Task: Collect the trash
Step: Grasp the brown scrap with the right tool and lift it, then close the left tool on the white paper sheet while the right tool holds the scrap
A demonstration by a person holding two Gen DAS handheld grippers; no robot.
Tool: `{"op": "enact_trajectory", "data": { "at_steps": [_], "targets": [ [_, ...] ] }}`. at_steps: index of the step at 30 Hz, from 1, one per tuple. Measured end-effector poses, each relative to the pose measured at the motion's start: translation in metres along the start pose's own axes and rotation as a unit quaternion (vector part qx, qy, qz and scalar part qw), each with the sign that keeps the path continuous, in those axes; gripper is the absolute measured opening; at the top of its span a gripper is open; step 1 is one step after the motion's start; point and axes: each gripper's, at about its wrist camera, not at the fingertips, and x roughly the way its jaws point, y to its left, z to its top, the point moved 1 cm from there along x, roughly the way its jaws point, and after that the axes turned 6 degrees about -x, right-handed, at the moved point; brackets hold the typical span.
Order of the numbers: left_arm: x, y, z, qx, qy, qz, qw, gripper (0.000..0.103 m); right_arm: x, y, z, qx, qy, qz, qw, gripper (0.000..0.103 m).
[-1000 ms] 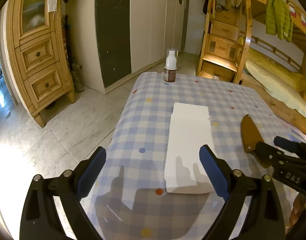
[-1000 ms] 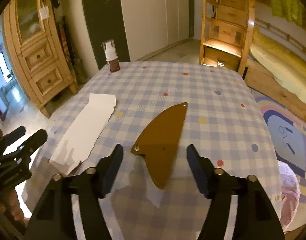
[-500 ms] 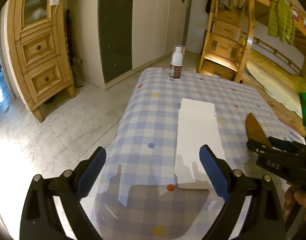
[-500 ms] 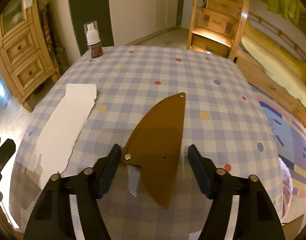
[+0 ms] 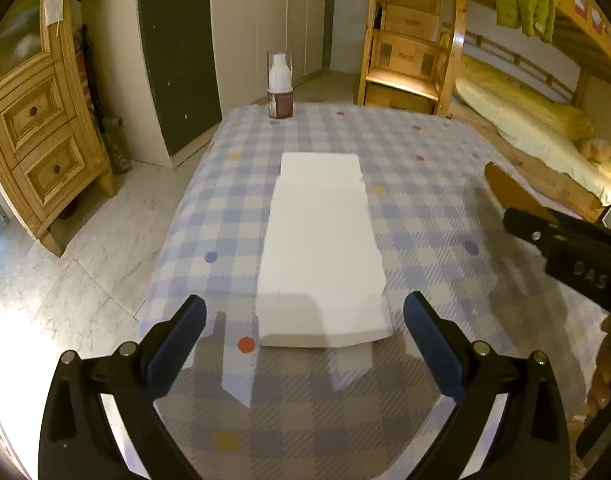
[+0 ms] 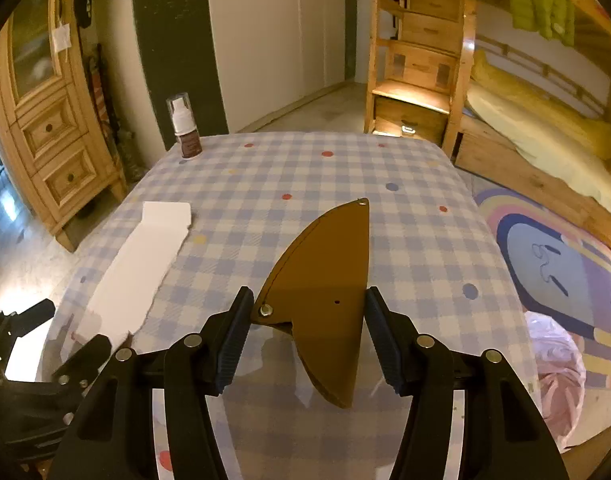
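The right gripper has been closing its fingers, and now they sit tight against both sides of the brown flat piece. A second ago the fingers stood wide, with the brown piece lying between them and not touched. It now looks pinched at its wide part, near the little metal rivet. Its pointed tip reaches away across the desk, and its other point comes back between the fingers.

The left gripper has its fingers spread wide with nothing between them. A second ago the white paper strip lay off to the right, in front of the right finger. Now the near end of the strip sits right in the middle of the gap, just ahead of the fingertips. The fingers do not touch it. The strip lies flat on the checked cloth, with its near edge lifted a little, and a red dot is printed on the cloth just beside its near corner.

The small pump bottle stands upright at the far edge of the desk, as it did before. In the right view a pink plastic bag sits on the floor beside the desk, next to a colourful rug.
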Motion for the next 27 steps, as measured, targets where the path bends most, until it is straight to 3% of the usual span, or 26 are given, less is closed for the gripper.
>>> {"op": "enact_trajectory", "data": {
  "at_steps": [8, 18, 24, 27],
  "targets": [
    [0.009, -0.004, -0.007, 0.015, 0.013, 0.006, 0.9998, 0.096, -0.003, -0.005, -0.001, 0.007, -0.002, -0.002, 1.000, 0.057],
    [0.013, -0.002, -0.006, -0.001, 0.013, 0.014, 0.9998, 0.096, -0.014, -0.022, -0.016, 0.019, -0.005, 0.004, 1.000, 0.057],
    [0.009, -0.008, -0.010, 0.005, 0.004, 0.019, 0.9998, 0.083, -0.018, -0.032, -0.021, 0.023, -0.008, 0.013, 1.000, 0.057],
    [0.007, -0.010, -0.010, 0.005, 0.000, 0.021, 0.9998, 0.070, -0.022, -0.034, -0.023, 0.019, -0.011, 0.015, 1.000, 0.057]
  ]
}}
